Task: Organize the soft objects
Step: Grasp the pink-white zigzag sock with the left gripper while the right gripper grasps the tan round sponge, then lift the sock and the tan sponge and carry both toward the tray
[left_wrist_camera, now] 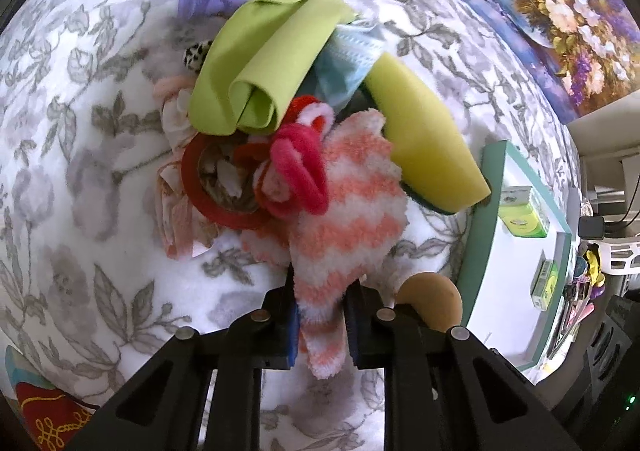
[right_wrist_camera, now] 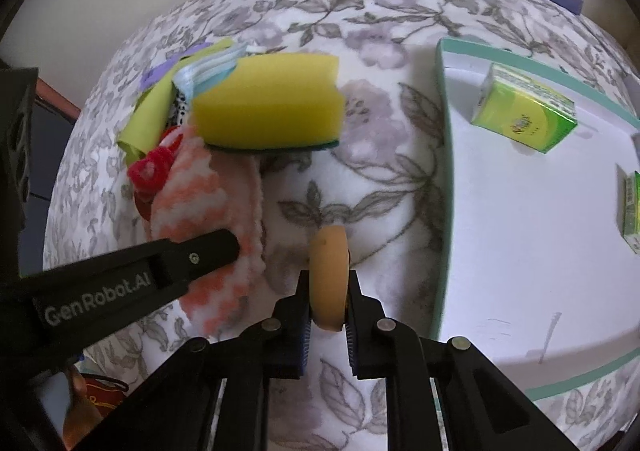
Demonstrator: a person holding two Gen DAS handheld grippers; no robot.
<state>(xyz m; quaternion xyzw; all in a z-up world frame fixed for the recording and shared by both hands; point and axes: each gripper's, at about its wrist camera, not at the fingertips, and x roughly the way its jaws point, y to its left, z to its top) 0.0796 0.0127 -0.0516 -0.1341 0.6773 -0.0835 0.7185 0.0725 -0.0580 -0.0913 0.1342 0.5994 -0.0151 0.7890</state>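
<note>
**Kid:** What are you doing right now?

**Helper:** You are in the picking-up step. Your left tongs (left_wrist_camera: 320, 325) are pinching the fuzzy pink-and-white striped sock (left_wrist_camera: 344, 207) by its thin end. Your right tongs (right_wrist_camera: 328, 311) are squeezing a round tan makeup sponge (right_wrist_camera: 329, 279) on its two flat sides.

**Kid:** Where is the sock?

**Helper:** It lies at the near edge of the pile on the flowery blanket (left_wrist_camera: 80, 171). A pink hair tie (left_wrist_camera: 296, 175) sits on it, and the yellow sponge (left_wrist_camera: 428, 139) leans just beside it. The green cloth (left_wrist_camera: 264, 55) is farther back.

**Kid:** Which way does it point?

**Helper:** Its long side runs away from your left tongs, straight into the pile. The wide end is the far end.

**Kid:** And next?

**Helper:** I think you lift both things and carry them to the white tray (right_wrist_camera: 520, 251) with the green rim, on your right. Two green tissue packs (right_wrist_camera: 524, 113) are in there already. Pull the sock out slowly, because the hair tie may come along with it.
</note>
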